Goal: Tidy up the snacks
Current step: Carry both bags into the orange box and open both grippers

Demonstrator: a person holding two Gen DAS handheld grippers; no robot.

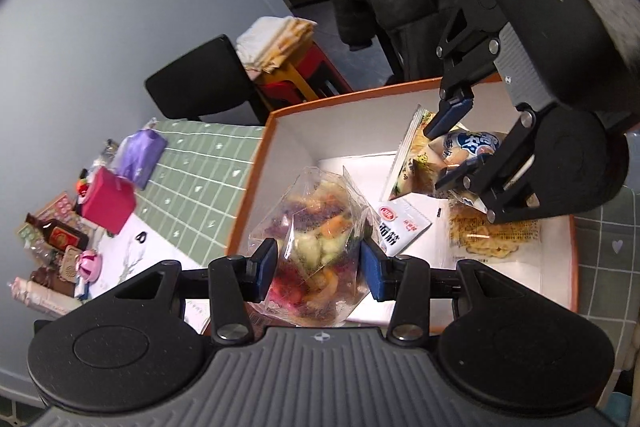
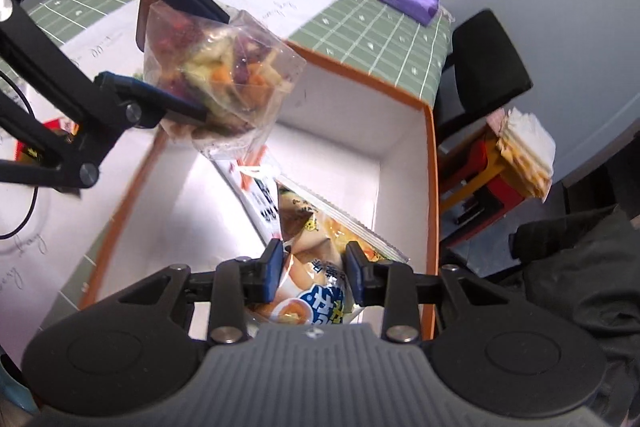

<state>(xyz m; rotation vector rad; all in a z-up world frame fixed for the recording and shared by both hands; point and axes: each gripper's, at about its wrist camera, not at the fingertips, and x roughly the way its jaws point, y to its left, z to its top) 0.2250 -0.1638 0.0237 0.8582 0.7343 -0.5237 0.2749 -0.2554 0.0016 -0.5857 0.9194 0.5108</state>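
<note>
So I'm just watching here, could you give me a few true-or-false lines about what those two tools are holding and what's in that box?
1. The left tool grips a clear plastic bag of mixed colourful dried fruit pieces. True.
2. The right tool is empty. False: it is clamped on a cream and blue snack packet.
3. The orange-edged white cardboard box already holds several packets. True.
4. The pink cube-shaped box lies inside the cardboard box. False: it stands outside, on the green checked tablecloth.
5. Both tools are near or above the cardboard box. True.
</note>
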